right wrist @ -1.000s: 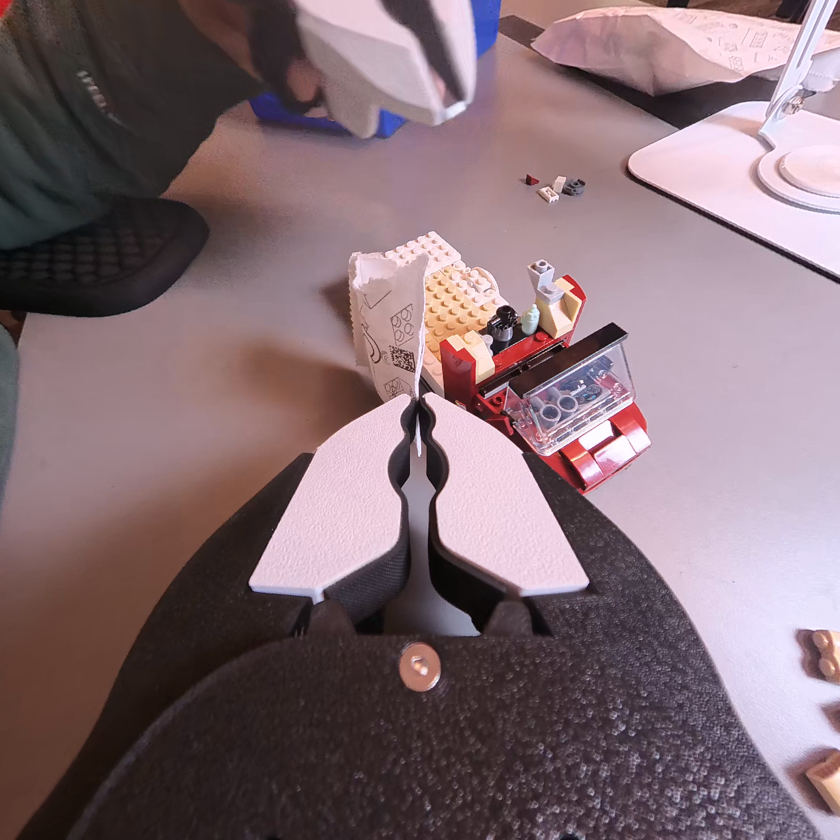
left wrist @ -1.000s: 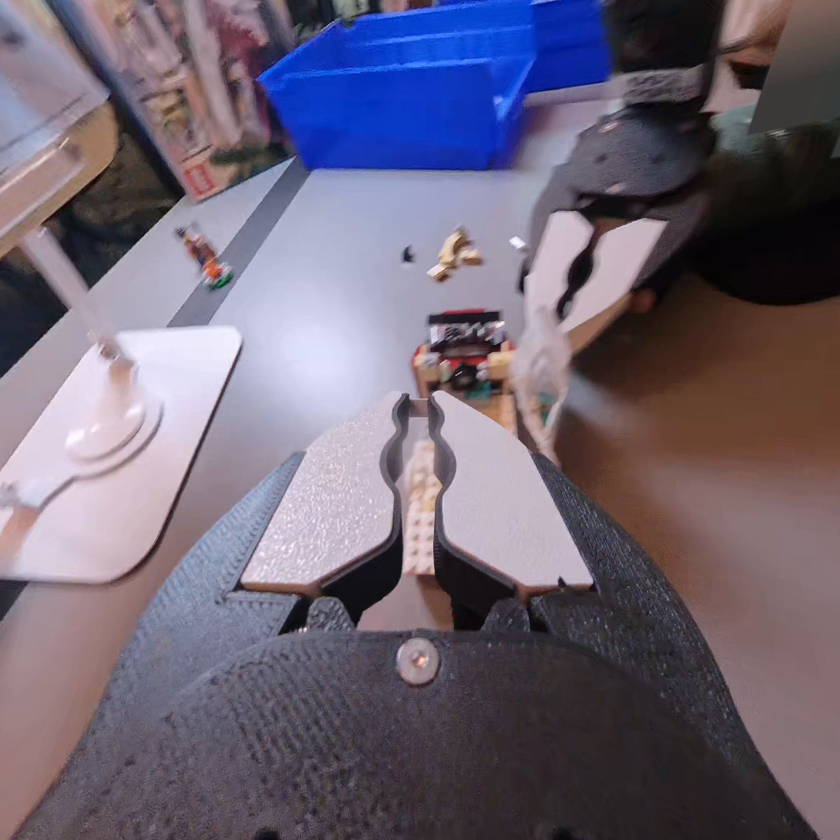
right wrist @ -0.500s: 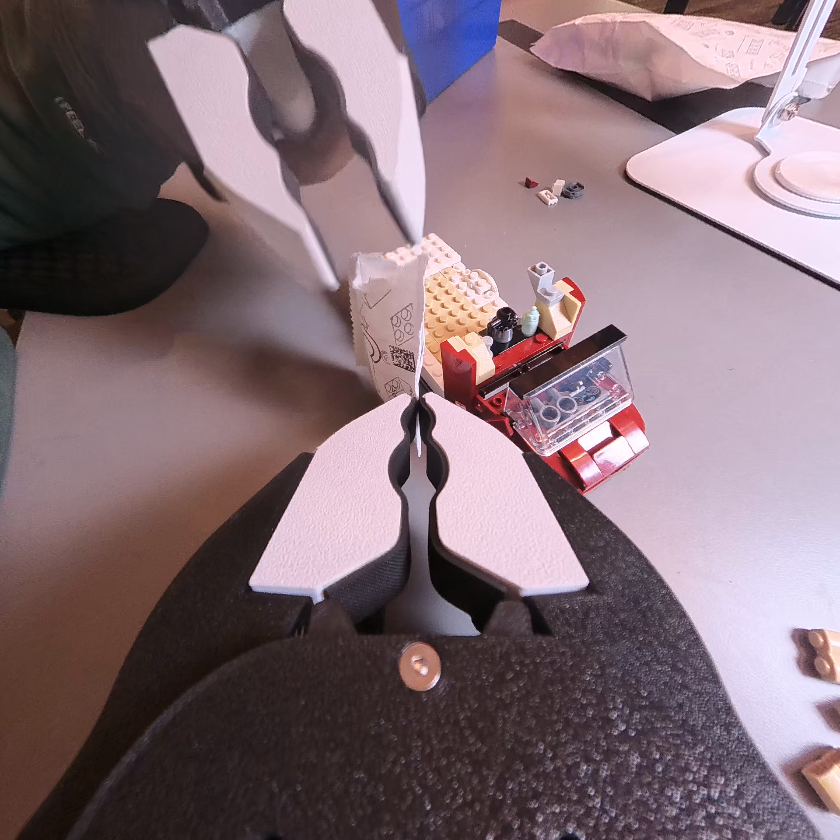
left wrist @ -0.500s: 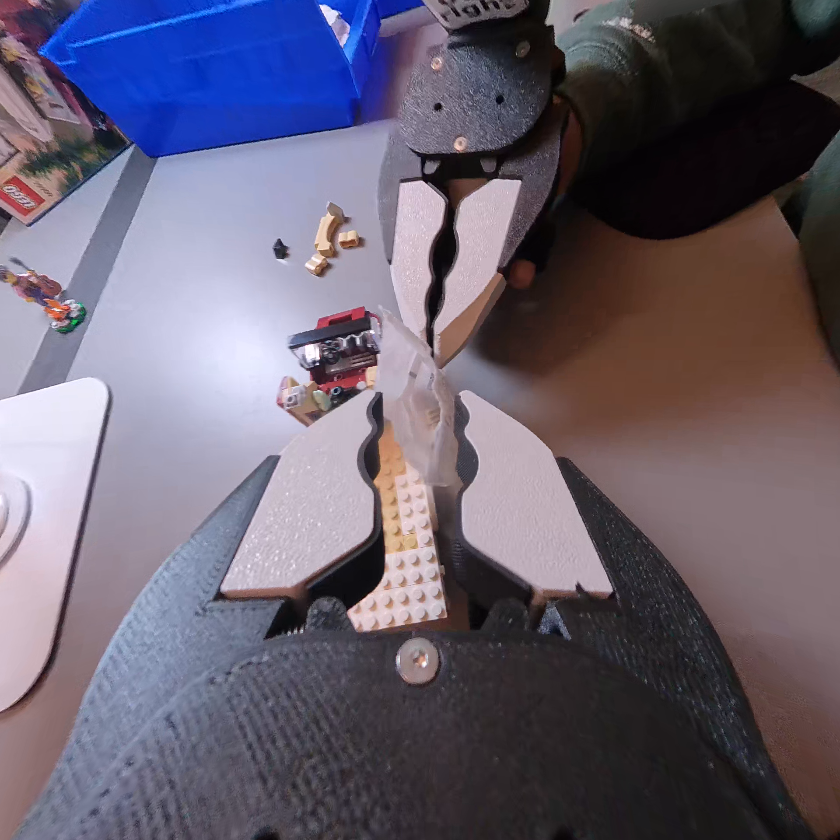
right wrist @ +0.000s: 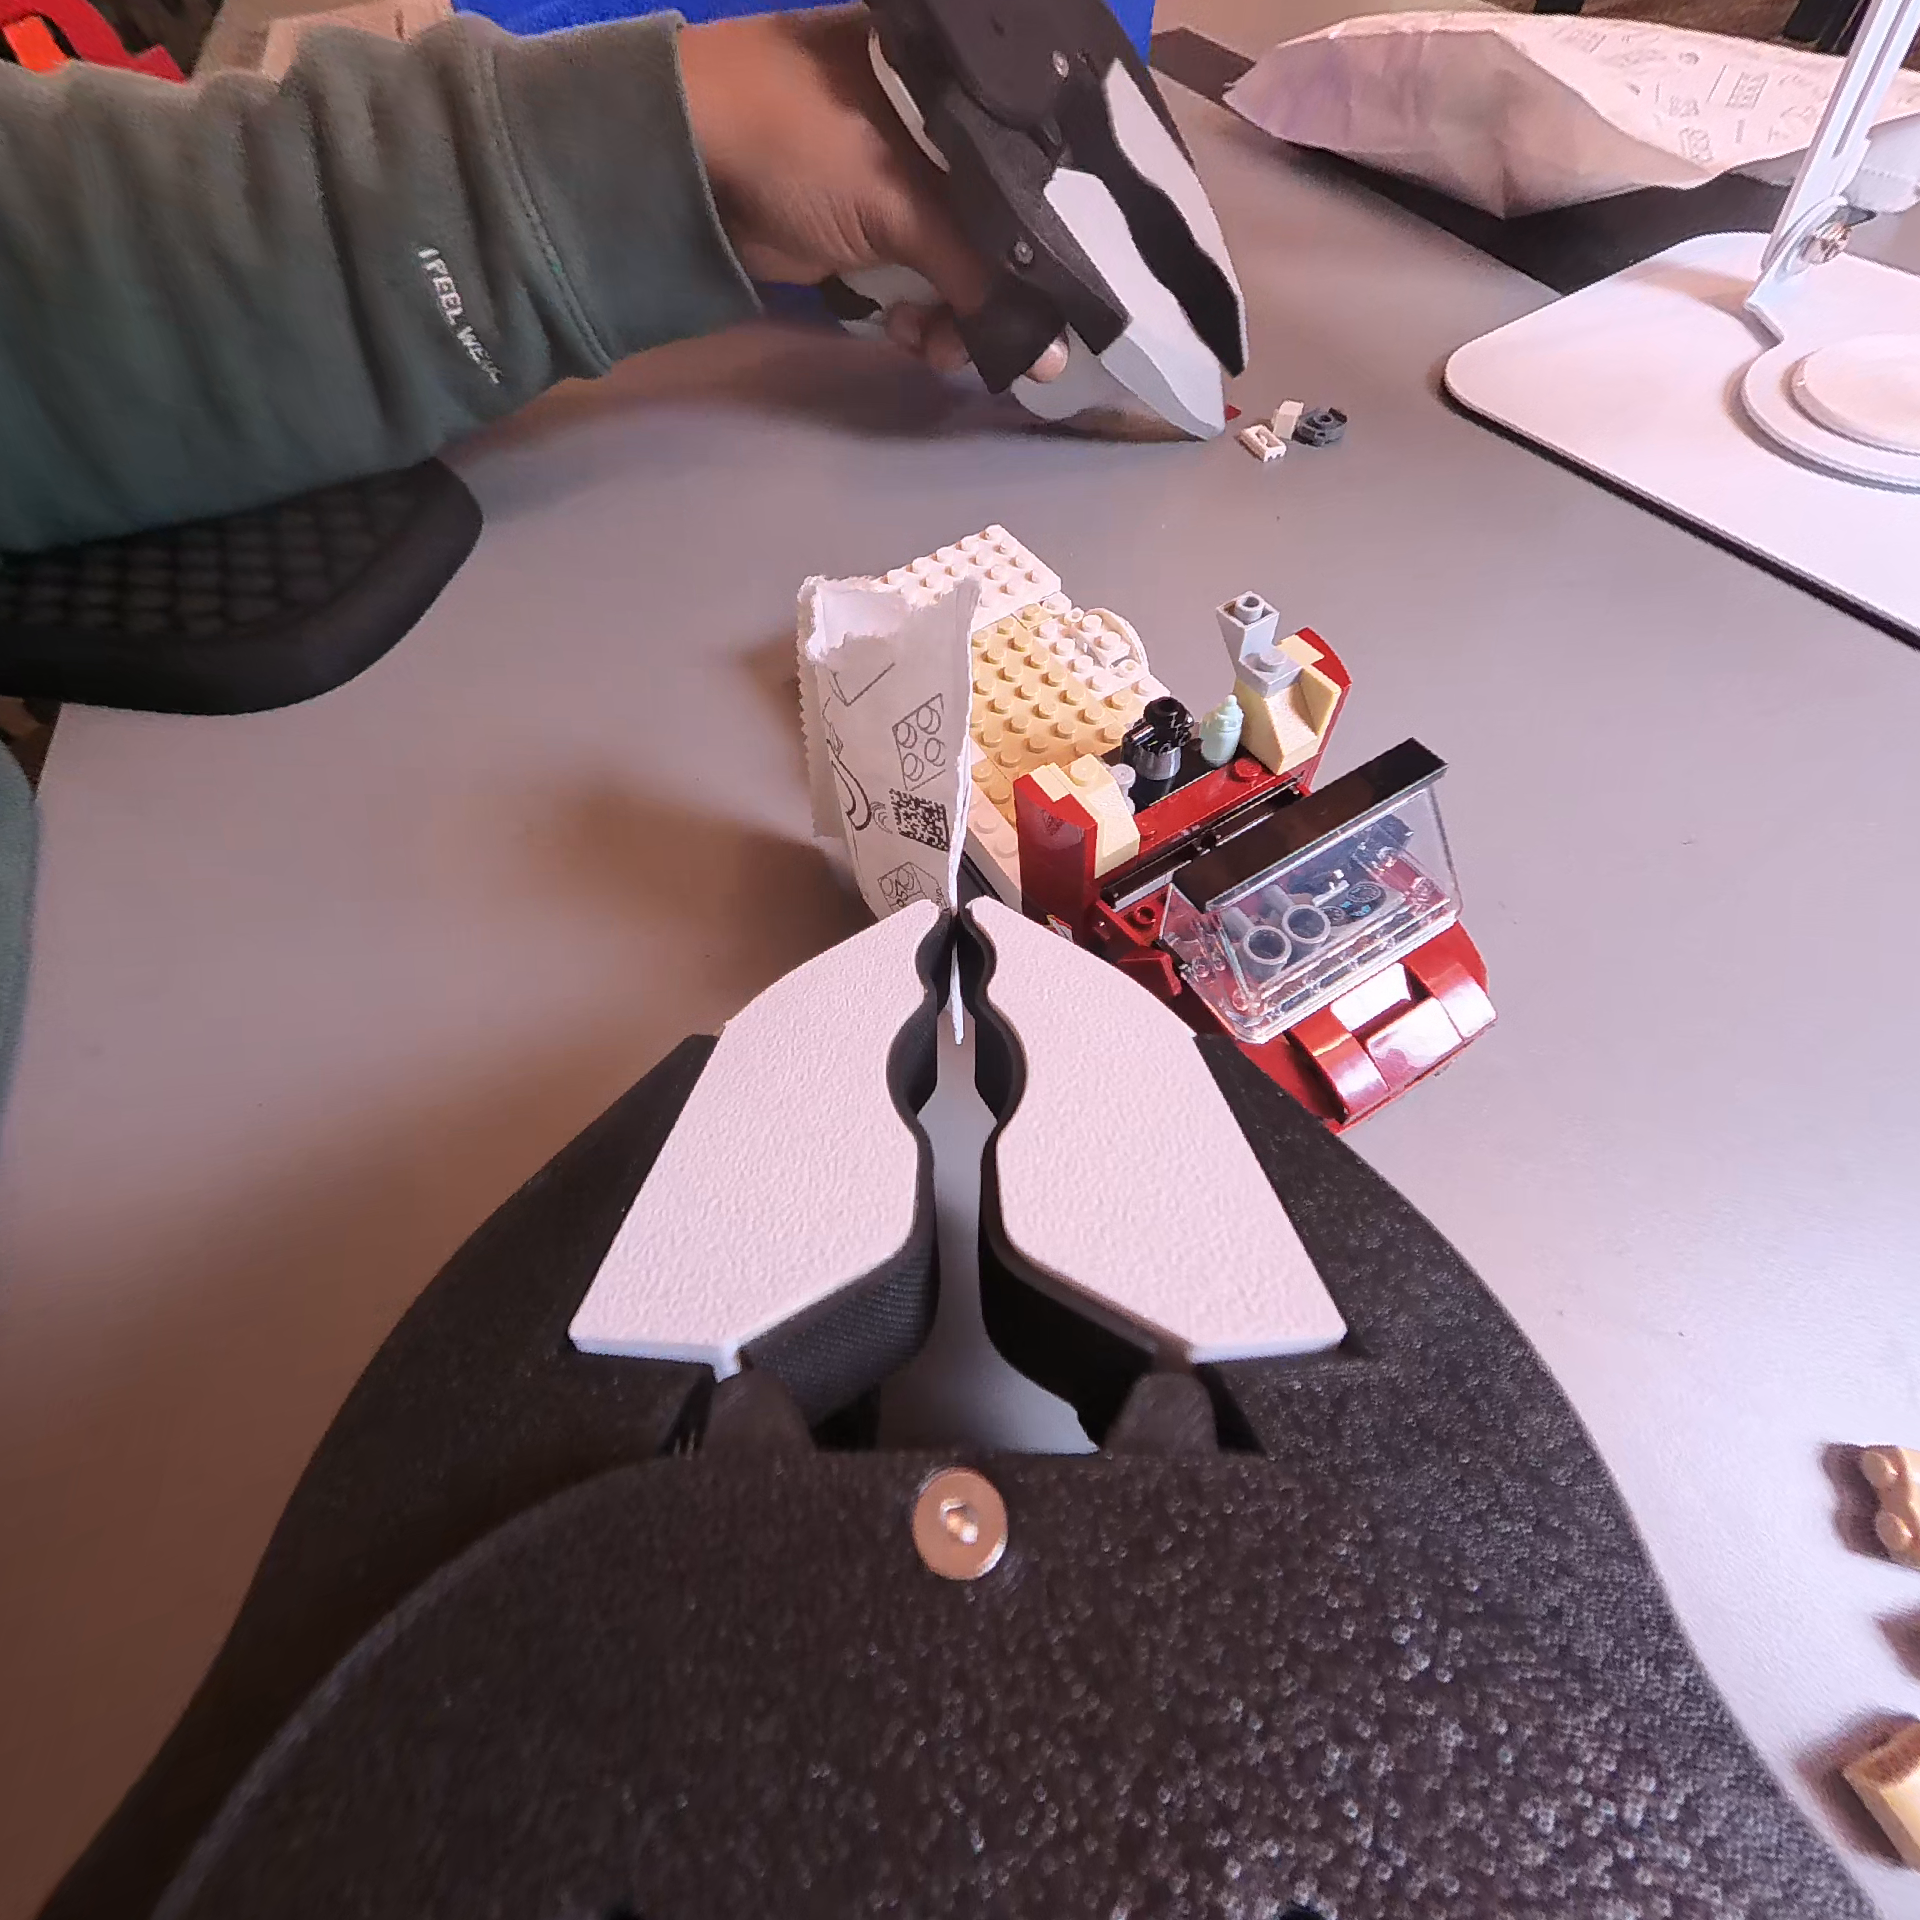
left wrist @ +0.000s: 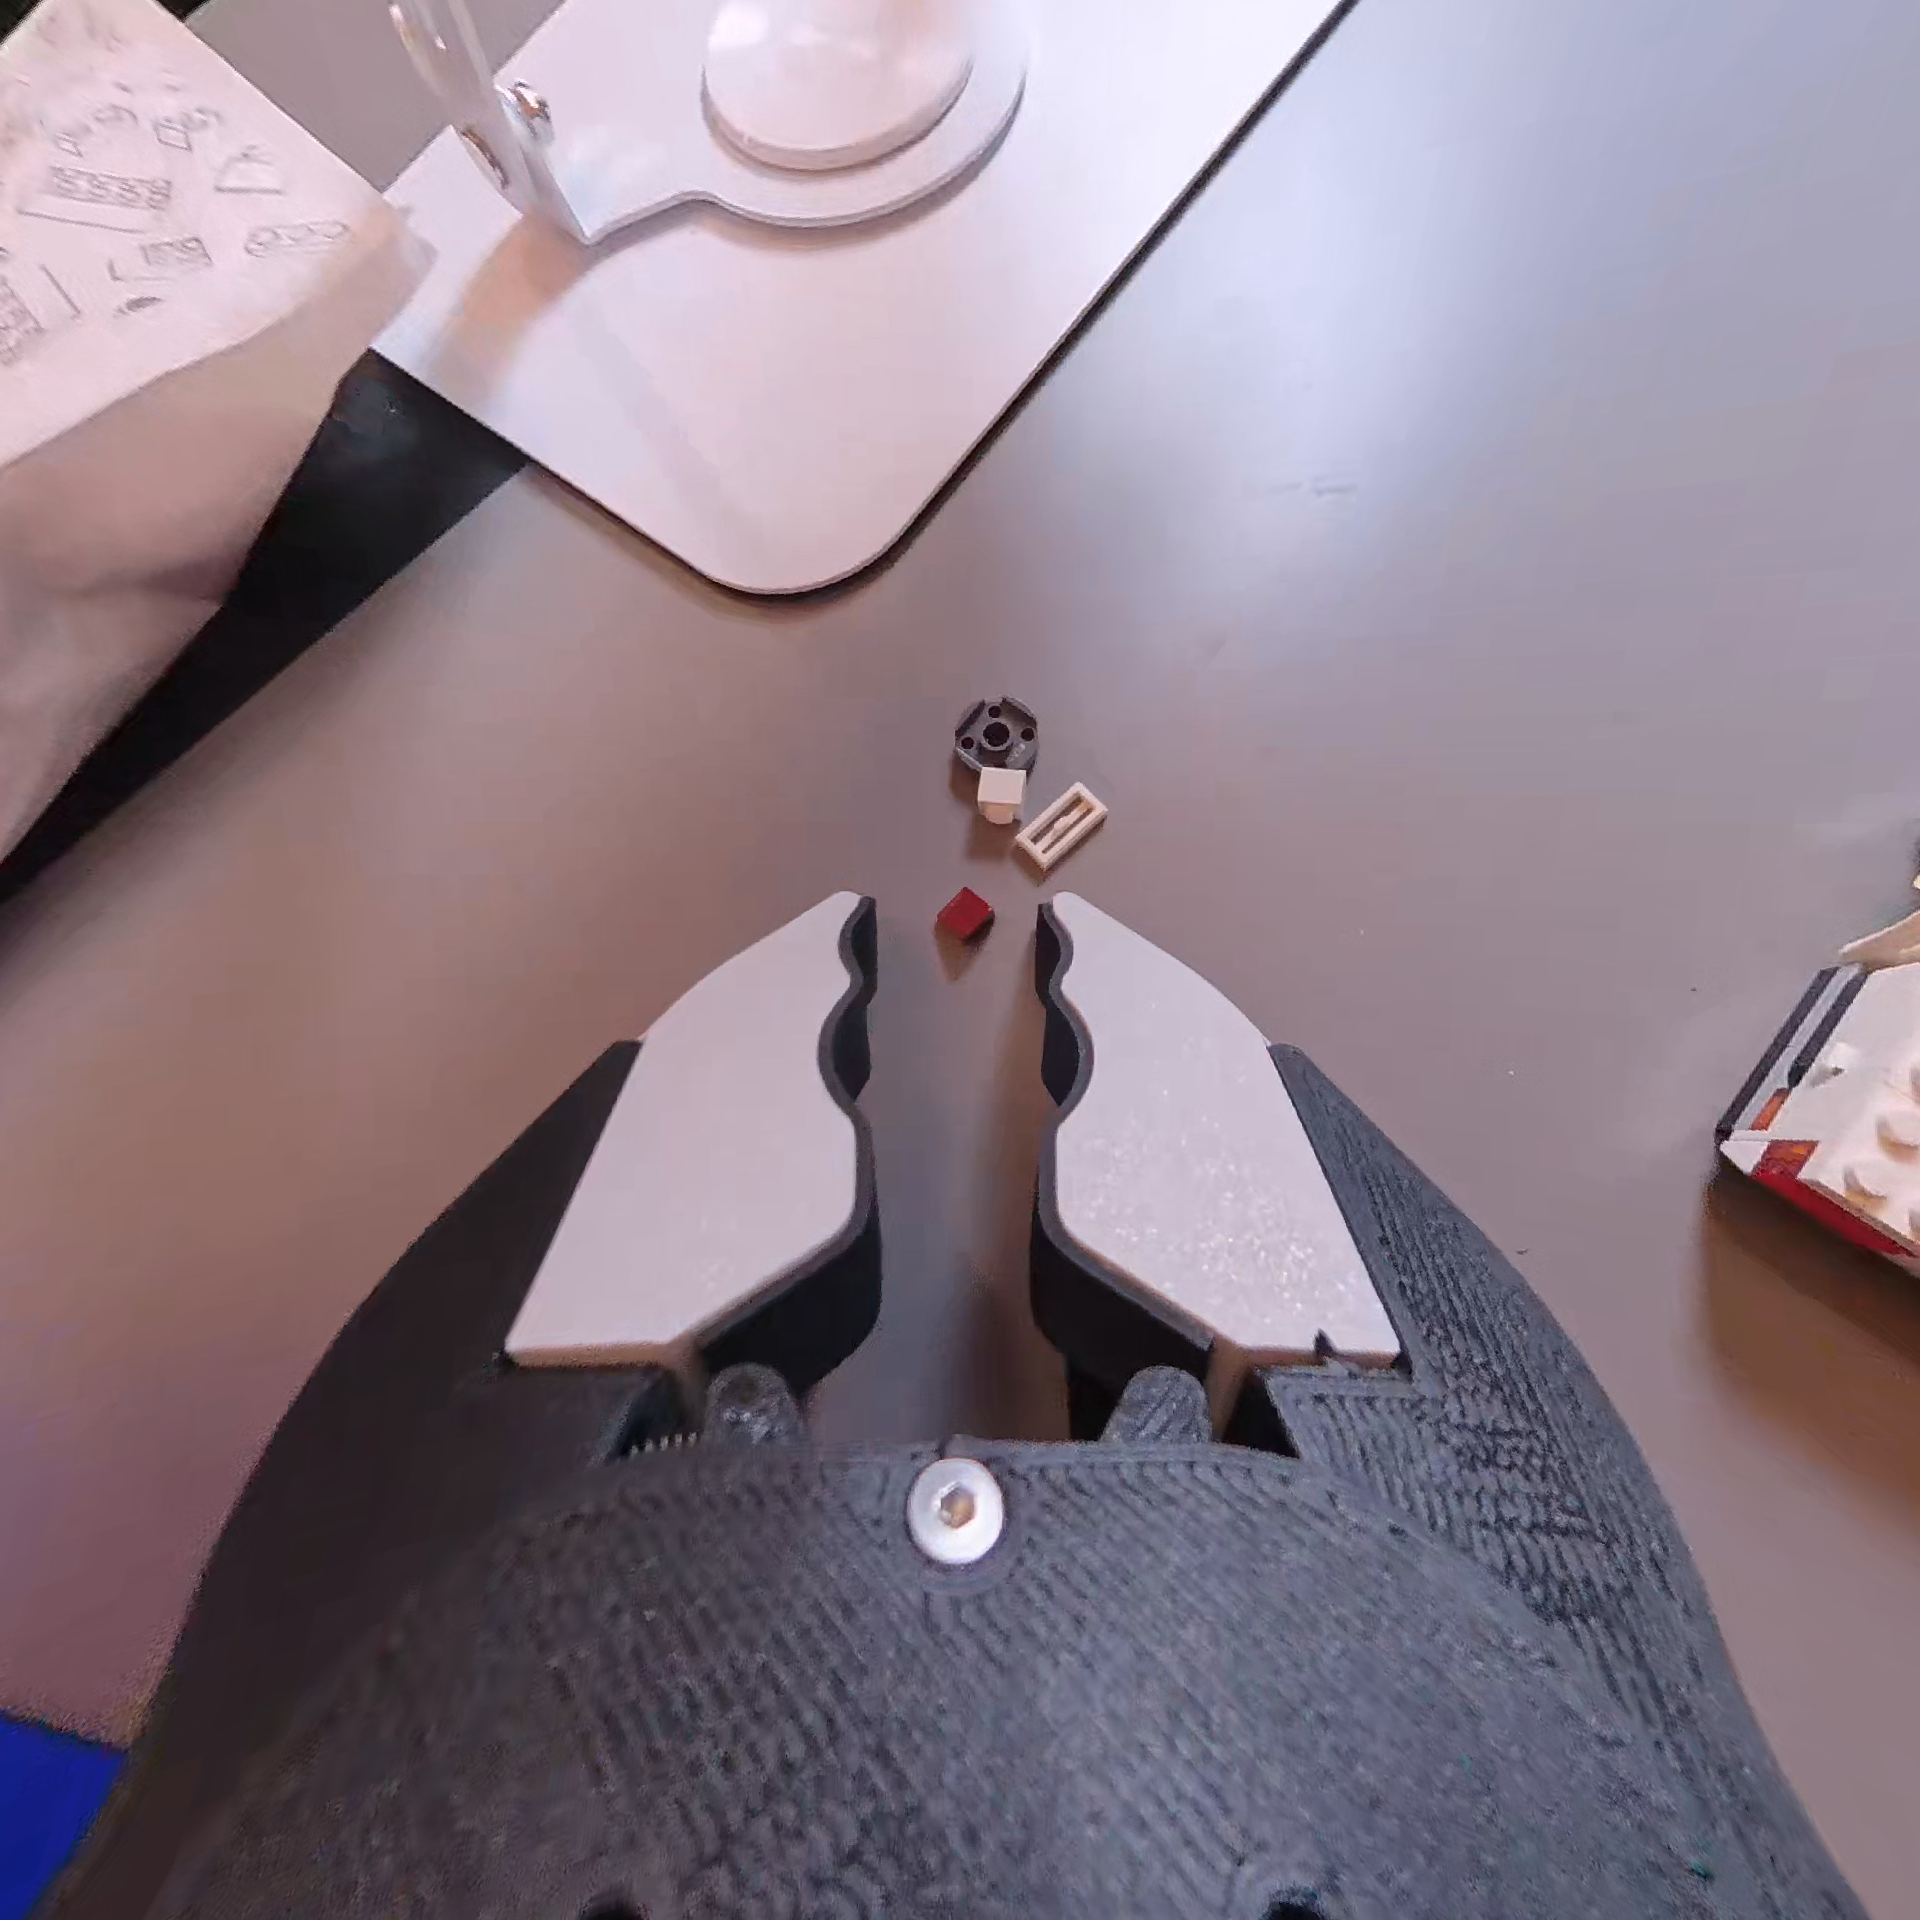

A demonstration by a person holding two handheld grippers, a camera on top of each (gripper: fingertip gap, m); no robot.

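Table grey, matte; white stand base; blue bin

Left gripper hangs open right over the desk, with a tiny dark red brick sitting loose between its fingertips, touching neither. Some small pale pieces lie just beyond.

From my remote station: white lettering on a green sleeve; printed diagrams and a square code on a torn paper bag.
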